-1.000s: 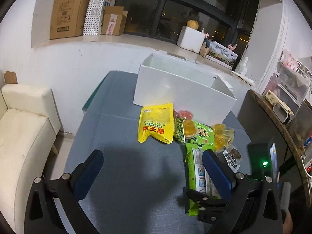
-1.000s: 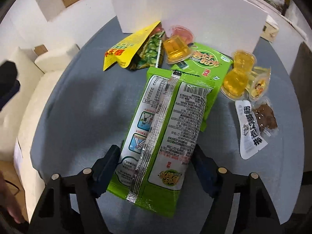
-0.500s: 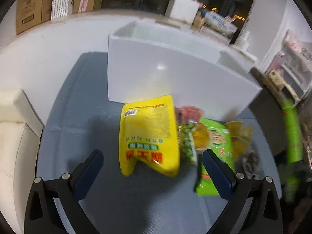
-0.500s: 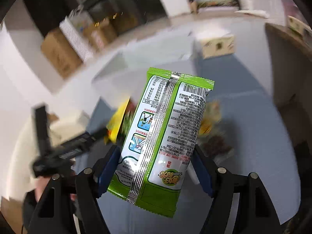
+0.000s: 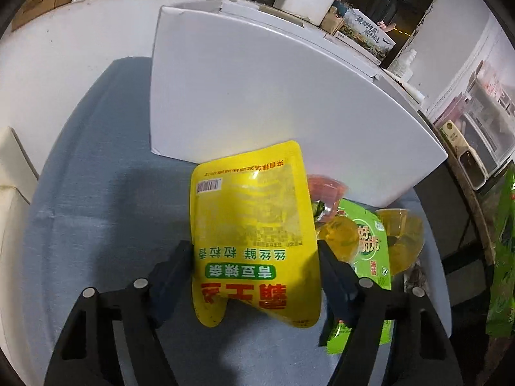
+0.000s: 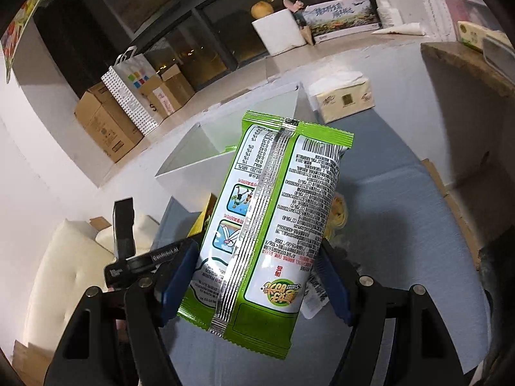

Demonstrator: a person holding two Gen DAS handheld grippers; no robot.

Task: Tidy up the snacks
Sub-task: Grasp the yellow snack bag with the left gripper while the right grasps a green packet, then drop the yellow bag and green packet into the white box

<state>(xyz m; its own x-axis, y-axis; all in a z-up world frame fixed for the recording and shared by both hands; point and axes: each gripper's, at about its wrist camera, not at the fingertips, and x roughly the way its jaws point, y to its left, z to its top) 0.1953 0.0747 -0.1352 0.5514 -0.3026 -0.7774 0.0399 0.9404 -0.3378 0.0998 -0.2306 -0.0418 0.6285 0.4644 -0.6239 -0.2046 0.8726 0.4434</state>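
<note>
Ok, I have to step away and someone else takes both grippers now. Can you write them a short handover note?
Left hand-held gripper: shut on the yellow pouch, low over the blue table, just in front of the white box.
Right hand-held gripper: shut on the green packet, lifted above the table, short of the box.
Done: nothing can be seen inside the box.
Left: drop both packs in the box, then the second green packet, the jelly cups and the small packs beside them.
</note>
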